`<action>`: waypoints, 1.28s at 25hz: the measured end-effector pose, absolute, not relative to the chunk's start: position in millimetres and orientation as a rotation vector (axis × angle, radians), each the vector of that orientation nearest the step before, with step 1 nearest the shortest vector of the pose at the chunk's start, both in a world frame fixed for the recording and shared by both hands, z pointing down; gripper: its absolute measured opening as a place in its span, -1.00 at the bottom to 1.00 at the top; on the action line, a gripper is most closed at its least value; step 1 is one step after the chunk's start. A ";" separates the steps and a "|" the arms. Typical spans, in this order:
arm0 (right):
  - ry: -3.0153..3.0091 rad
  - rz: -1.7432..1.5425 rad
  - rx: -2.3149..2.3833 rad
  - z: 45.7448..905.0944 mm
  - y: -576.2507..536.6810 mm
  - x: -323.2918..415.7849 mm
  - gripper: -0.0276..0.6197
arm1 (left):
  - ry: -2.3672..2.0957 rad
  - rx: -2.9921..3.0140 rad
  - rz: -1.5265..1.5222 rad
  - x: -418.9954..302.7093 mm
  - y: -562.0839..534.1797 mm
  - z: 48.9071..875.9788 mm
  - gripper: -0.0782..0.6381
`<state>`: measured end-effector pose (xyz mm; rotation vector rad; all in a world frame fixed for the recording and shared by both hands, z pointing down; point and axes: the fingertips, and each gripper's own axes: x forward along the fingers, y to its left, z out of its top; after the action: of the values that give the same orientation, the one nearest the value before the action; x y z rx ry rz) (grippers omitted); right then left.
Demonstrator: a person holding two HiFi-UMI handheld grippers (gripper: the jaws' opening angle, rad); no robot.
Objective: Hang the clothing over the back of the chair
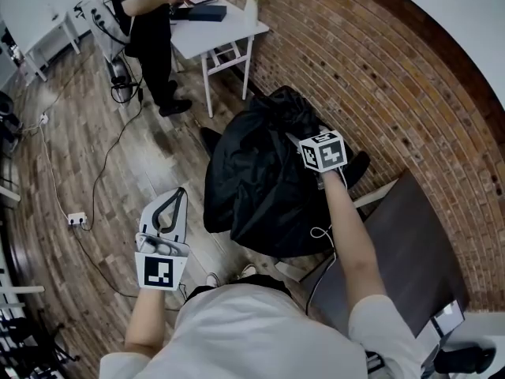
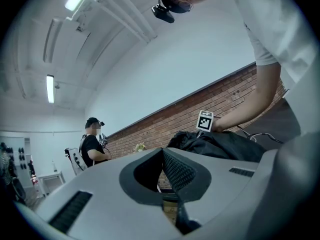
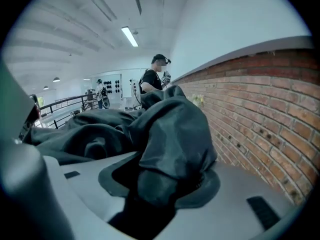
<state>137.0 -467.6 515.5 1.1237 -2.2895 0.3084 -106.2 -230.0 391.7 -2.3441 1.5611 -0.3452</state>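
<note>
A black jacket [image 1: 252, 188] lies heaped over the chair by the brick wall, and the chair is almost wholly hidden beneath it. My right gripper [image 1: 309, 137] sits on the heap's upper right, its marker cube above the cloth and its fingertips sunk in the folds. In the right gripper view a bunched fold of the jacket [image 3: 170, 134] stands between the jaws of my right gripper [image 3: 160, 184]; a dark gap shows beside it, so the jaws stand open. My left gripper [image 1: 180, 193] hovers left of the jacket, shut and empty. From the left gripper [image 2: 162, 154] the jacket [image 2: 220, 144] shows ahead.
A person [image 1: 146, 30] stands at a white table [image 1: 229, 34] holding a vase of flowers [image 1: 252, 2]. The brick wall [image 1: 379, 77] runs behind the chair. A dark tabletop [image 1: 410, 251] is at my right. A power strip [image 1: 76, 219] and cables cross the wooden floor.
</note>
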 end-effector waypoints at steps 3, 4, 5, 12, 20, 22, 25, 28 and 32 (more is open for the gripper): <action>-2.271 0.406 1.103 523.0 -465.0 144.0 -0.16 | 1.569 -2.362 -0.347 -106.4 -228.4 392.4 -0.72; -2.265 0.415 1.103 522.1 -464.8 146.8 -0.12 | 1.565 -2.362 -0.345 -106.4 -228.5 391.5 -0.72; -2.257 0.412 1.107 519.4 -464.9 149.7 -0.09 | 1.566 -2.364 -0.334 -106.7 -228.5 390.2 -0.72; -2.188 0.342 1.150 505.5 -459.3 166.3 0.07 | 1.558 -2.367 -0.290 -107.8 -221.1 385.7 -0.72; -2.135 0.237 1.221 488.8 -446.2 179.1 0.19 | 1.567 -2.397 -0.293 -111.7 -210.7 392.6 -0.72; -2.130 0.216 1.244 486.2 -439.5 182.5 0.19 | 1.559 -2.411 -0.280 -109.1 -207.4 394.5 -0.72; -2.095 0.201 1.234 491.7 -430.9 186.2 0.19 | 1.545 -2.421 -0.260 -105.8 -206.0 393.8 -0.72; -2.084 0.243 1.224 509.5 -420.8 190.9 0.19 | 1.534 -2.431 -0.287 -103.1 -203.5 395.5 -0.72; -2.095 0.294 1.246 521.3 -409.6 195.5 0.18 | 1.517 -2.431 -0.274 -100.0 -199.0 394.0 -0.72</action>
<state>195.5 -409.6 521.3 1.2459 -2.0952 0.2941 -100.0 -199.0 394.0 -2.4308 1.5165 -0.2740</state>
